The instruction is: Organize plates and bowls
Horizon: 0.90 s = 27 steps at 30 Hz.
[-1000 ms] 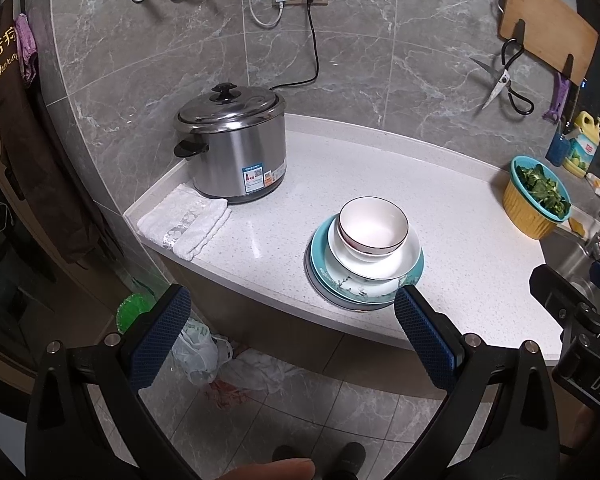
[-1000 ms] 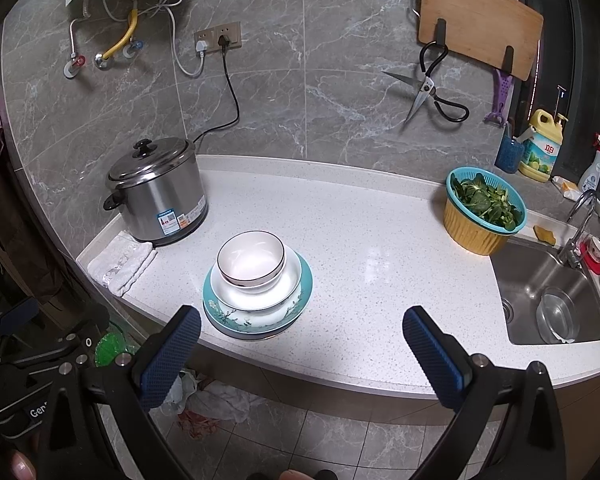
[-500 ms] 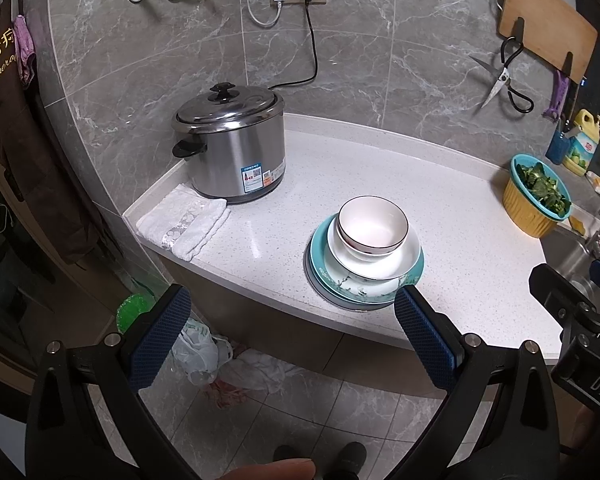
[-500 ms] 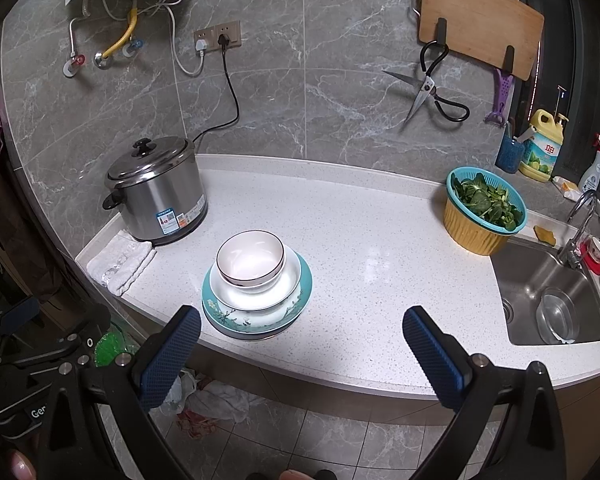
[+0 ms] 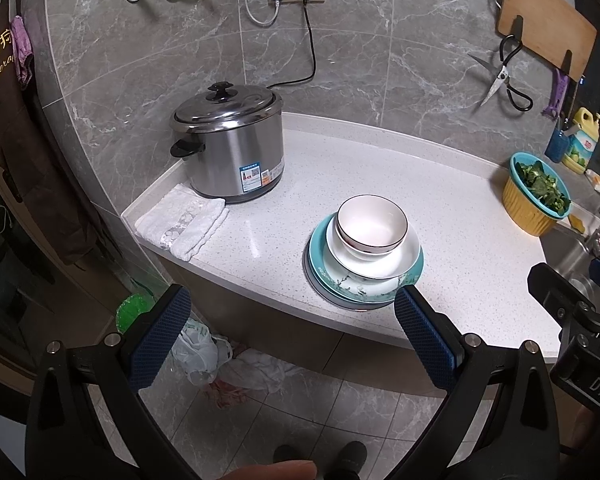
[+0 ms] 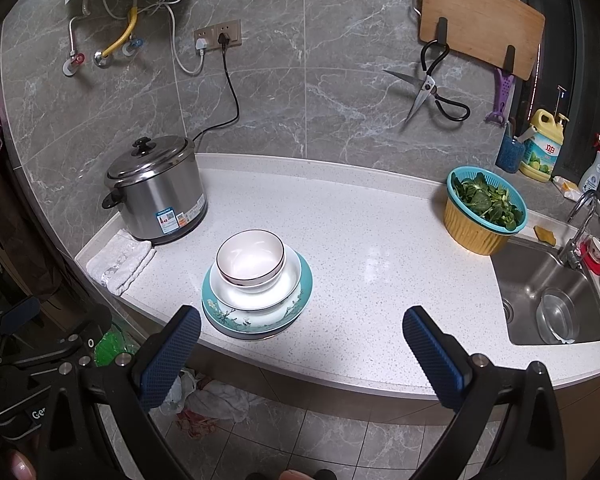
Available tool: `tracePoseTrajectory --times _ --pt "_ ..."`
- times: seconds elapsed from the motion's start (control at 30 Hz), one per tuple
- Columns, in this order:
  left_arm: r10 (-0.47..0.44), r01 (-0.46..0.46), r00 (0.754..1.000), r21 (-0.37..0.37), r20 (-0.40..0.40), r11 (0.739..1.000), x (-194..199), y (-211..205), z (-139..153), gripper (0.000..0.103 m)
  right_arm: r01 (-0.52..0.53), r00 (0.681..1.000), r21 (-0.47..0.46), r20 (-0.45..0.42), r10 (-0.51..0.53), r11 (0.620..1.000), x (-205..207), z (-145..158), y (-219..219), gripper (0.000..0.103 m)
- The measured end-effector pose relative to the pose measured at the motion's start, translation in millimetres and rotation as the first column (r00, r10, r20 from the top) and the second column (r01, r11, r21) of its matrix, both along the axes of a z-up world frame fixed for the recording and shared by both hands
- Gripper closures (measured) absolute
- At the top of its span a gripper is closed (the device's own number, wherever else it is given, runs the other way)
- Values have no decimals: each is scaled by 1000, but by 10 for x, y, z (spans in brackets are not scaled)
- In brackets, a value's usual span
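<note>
A white bowl with a dark rim (image 5: 372,226) (image 6: 250,256) sits in a wider white bowl (image 5: 374,264) (image 6: 284,288), on a teal flowered plate (image 5: 340,280) (image 6: 256,322) near the counter's front edge. My left gripper (image 5: 292,332) is open and empty, held off the counter in front and to the left of the stack. My right gripper (image 6: 300,350) is open and empty, in front and slightly right of the stack. Neither touches the dishes.
A steel rice cooker (image 5: 230,144) (image 6: 158,190) stands at the back left with a folded white cloth (image 5: 184,220) (image 6: 120,262) beside it. A yellow basket of greens (image 6: 482,210) sits right, by the sink (image 6: 548,300). Scissors and a cutting board hang on the wall.
Both grippers have stayed almost still; the views drift only slightly. The stack has not moved.
</note>
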<state>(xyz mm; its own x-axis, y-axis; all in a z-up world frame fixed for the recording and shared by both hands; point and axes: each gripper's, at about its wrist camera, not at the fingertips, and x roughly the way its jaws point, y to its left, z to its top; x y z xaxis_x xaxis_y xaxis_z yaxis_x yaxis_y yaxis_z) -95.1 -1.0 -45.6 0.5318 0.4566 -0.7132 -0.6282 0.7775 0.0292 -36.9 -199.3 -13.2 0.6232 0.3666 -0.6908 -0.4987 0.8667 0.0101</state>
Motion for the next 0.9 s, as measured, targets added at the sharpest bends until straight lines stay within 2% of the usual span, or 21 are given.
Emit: tracePoseTrajectory --times 0.9 --pt "-19 19 1000 -5 -4 1000 90 84 -52 0 -3 1000 -2 -1 3 1000 26 -12 -13 0"
